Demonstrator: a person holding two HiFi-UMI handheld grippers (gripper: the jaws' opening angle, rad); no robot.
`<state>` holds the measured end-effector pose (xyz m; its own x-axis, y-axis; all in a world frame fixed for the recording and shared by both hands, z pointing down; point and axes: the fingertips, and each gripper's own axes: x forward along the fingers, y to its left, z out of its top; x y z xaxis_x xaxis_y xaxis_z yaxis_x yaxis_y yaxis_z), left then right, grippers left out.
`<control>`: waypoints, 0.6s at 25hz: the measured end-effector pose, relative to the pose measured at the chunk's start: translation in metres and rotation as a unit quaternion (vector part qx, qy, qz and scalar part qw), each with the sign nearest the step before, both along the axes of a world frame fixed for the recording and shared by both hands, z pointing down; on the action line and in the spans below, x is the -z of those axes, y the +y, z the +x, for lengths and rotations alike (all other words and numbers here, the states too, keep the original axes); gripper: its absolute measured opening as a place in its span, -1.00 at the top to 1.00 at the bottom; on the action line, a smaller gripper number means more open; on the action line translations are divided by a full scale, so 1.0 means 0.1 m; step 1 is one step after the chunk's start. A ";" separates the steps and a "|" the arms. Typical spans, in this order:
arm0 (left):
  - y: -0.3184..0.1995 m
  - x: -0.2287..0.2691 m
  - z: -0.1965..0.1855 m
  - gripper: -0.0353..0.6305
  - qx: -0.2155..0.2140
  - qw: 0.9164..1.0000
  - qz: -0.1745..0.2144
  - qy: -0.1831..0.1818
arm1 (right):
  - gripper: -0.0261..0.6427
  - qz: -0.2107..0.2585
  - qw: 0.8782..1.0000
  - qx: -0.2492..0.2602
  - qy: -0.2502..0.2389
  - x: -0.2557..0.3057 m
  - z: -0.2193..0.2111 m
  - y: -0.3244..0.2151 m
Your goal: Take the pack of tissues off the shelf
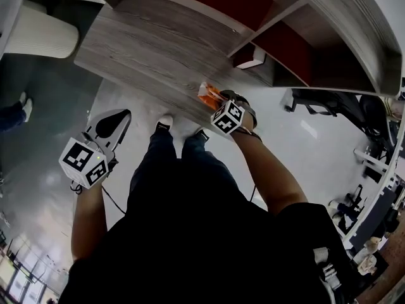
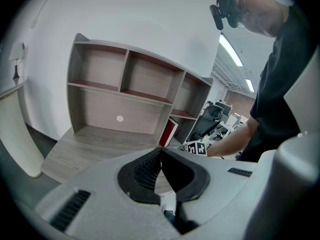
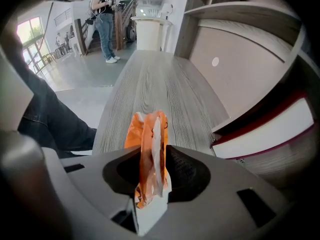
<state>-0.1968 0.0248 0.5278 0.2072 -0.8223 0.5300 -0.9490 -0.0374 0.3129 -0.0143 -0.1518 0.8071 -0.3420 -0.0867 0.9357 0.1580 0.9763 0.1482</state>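
The orange tissue pack (image 1: 207, 94) rests at the near edge of the wooden desk top (image 1: 145, 49), below the shelf unit. My right gripper (image 1: 216, 101) points steeply down over it. In the right gripper view the pack (image 3: 146, 134) stands upright between the jaws of the right gripper (image 3: 149, 156), with a dark gap on its left side, so the pads do not press it. My left gripper (image 1: 122, 115) hangs off to the left over the floor, away from the desk. Its jaws meet at the tips in the left gripper view (image 2: 160, 151), with nothing between them.
A red-and-white box (image 1: 252, 57) leans in a lower shelf compartment to the right of the pack. A white rounded cabinet (image 1: 38, 33) stands at the desk's left end. Office chairs (image 1: 329, 100) stand to the right. People stand far off across the hall (image 3: 106, 24).
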 end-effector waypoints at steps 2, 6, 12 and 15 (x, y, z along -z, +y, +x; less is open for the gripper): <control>-0.02 0.00 0.02 0.84 -0.005 1.000 -0.001 0.000 | 0.55 -0.008 1.000 -0.002 -0.003 0.01 0.01 0.02; -0.08 -0.01 0.04 0.84 -0.013 1.000 0.001 0.000 | 0.49 -0.022 1.000 -0.006 -0.009 0.04 0.07 0.06; -0.15 0.02 0.12 0.84 -0.029 1.000 0.007 0.000 | 0.42 -0.036 0.999 -0.010 -0.018 0.11 0.17 0.16; -0.17 0.02 0.17 0.84 -0.039 0.999 0.009 0.002 | 0.42 -0.039 0.999 -0.017 -0.018 0.14 0.23 0.19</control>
<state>-0.1802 0.0082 0.5254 0.2738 -0.8127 0.5143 -0.9416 -0.1175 0.3157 0.0087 -0.1327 0.7927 -0.3731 -0.0263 0.9274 0.1206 0.9897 0.0766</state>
